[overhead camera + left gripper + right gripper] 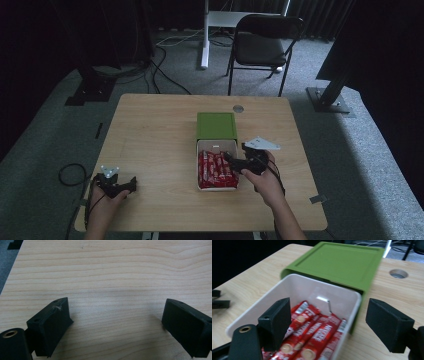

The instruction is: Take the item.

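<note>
One drawer box, two tongs

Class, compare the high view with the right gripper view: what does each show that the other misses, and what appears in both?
High view alone: the black folding chair beyond the table, the grey carpet, both hands, and the left gripper open over bare wood.

Right gripper view alone: the white lettering on the red sachets and a small notch in the drawer's back wall.

Both: the light wooden table, the green drawer case, its pulled-out white drawer and the open right gripper.
</note>
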